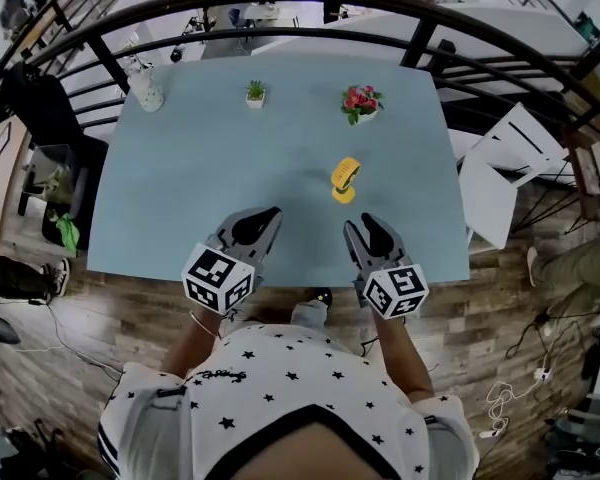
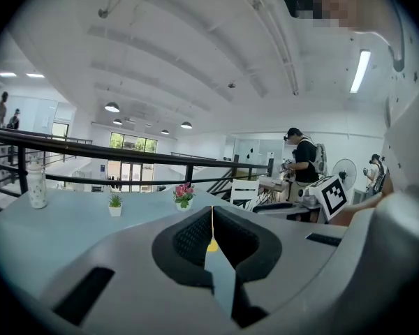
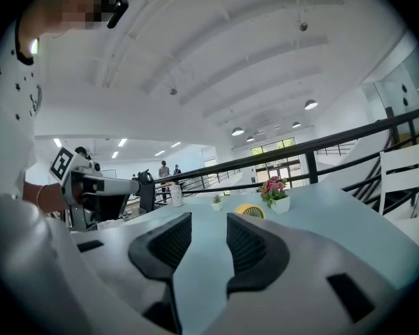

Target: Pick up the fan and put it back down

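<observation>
We hold two tools over near edge of pale blue worktop [image 1: 210,178]. Left tool [image 2: 211,213]: clenched, pads meeting at tips, nothing between them. Right tool [image 3: 209,223]: released, pads apart, only worktop showing in gap. Yellow fan [image 1: 345,180] stands on worktop ahead of right tool, apart from both tools, untouched. Beyond fan, near far edge, we see pink flower pot [image 1: 361,103], small green plant [image 1: 255,93], white bottle [image 1: 147,91] toward far left corner.
</observation>
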The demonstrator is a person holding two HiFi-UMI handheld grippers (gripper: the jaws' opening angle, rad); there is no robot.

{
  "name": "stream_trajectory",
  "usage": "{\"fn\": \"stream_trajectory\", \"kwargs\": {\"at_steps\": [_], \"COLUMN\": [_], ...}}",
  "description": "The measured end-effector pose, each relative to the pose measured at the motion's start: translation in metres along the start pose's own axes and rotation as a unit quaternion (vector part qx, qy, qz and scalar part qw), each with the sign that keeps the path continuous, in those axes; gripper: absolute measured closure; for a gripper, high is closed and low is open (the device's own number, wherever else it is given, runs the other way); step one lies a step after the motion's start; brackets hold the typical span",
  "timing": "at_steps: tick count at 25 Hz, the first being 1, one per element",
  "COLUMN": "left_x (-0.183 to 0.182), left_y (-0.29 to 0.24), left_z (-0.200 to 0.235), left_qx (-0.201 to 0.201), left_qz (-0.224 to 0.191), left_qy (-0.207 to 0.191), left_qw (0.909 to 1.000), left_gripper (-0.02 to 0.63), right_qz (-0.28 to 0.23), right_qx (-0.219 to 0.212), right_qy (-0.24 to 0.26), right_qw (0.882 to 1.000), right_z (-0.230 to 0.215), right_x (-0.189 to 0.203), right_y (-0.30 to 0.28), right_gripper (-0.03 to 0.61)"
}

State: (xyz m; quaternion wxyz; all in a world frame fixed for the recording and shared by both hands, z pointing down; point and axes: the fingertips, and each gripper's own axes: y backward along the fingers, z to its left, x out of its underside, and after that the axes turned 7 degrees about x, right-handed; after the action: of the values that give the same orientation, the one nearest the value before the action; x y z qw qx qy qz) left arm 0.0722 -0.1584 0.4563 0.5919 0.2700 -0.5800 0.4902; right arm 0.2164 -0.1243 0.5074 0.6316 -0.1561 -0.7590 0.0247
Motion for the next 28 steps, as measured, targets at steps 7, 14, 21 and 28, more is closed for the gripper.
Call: {"fn": "stream_trajectory", "kwargs": {"at_steps": [7,14,21,28], "left_x": [-0.001,-0.004,0.002,0.010], "left_y": [-0.012,-0.024,-0.006,0.003], "left_z": [0.003,-0.004,0.010,0.031], "left_qx": [-0.043,-0.071,-0.125,-0.159], "left_qz": [0.001,-0.009,-0.009,-0.008], "left_qy": [0.011,0.017,0.033,0.046], "left_qw": [0.9990,0.9973,0.9916,0.9862], "left_gripper": [0.584,0.584,0.584,0.584], "right_qz": [0.025,0.046,0.078,0.107], "right_qx": [-0.015,-0.035,-0.037,-0.032], "right_qy": [0.020,0.049,0.090,0.099], "right_qw": [0.999,0.997,0.992,0.989], "right_z": [-0.027,-0.046,-0.059,-0.072], "right_x": [0.013,0.027,0.053,0.079], "right_y": [-0.019,-0.040,-0.065,-0.100], "right_gripper": [0.420,0.402,0.376,0.360]}}
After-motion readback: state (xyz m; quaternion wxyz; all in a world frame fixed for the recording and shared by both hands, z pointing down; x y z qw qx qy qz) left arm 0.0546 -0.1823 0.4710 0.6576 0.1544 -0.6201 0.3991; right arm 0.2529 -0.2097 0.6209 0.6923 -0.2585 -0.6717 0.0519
